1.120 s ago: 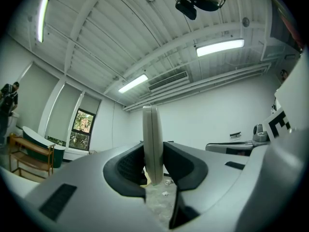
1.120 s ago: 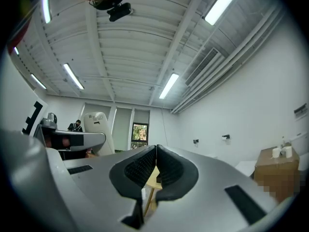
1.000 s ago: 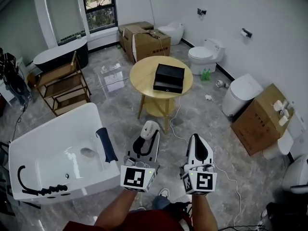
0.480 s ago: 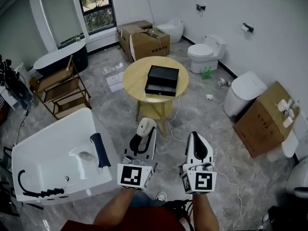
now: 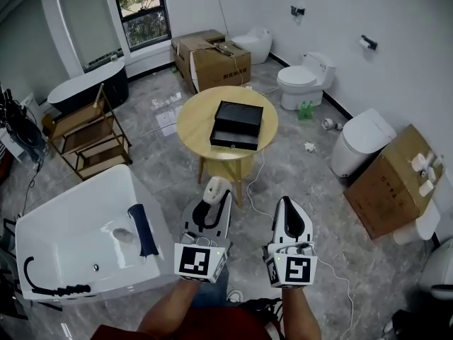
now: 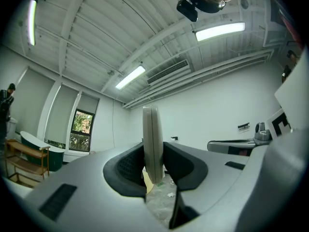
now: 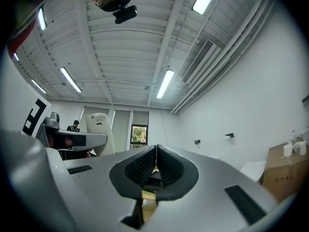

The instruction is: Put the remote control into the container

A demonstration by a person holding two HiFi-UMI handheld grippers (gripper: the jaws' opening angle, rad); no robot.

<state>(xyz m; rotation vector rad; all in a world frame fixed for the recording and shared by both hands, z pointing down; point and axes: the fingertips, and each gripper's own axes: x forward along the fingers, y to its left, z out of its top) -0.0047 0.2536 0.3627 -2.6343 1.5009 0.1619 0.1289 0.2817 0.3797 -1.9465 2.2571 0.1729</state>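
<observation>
My left gripper (image 5: 214, 195) is shut on a slim white remote control (image 5: 218, 187), which stands on edge between the pads and sticks out past the tips (image 6: 152, 144). To its right my right gripper (image 5: 291, 212) is shut with nothing in it, its pads touching (image 7: 154, 164). Both are held at about waist height over the floor. An open black container (image 5: 238, 125) rests on a round wooden table (image 5: 195, 122) a few steps ahead of the grippers.
A white bathtub (image 5: 64, 222) stands close at the left. Behind it are a wooden rack (image 5: 88, 134) and a dark bathtub (image 5: 85, 83). Cardboard boxes (image 5: 212, 57) stand beyond the table, and toilets (image 5: 304, 80) and another box (image 5: 393, 179) line the right wall. A white cable (image 5: 340, 283) lies on the grey floor.
The view has shifted forward: the table and container sit slightly lower and nearer in the head view. Both grippers keep their places and the left still holds the remote.
</observation>
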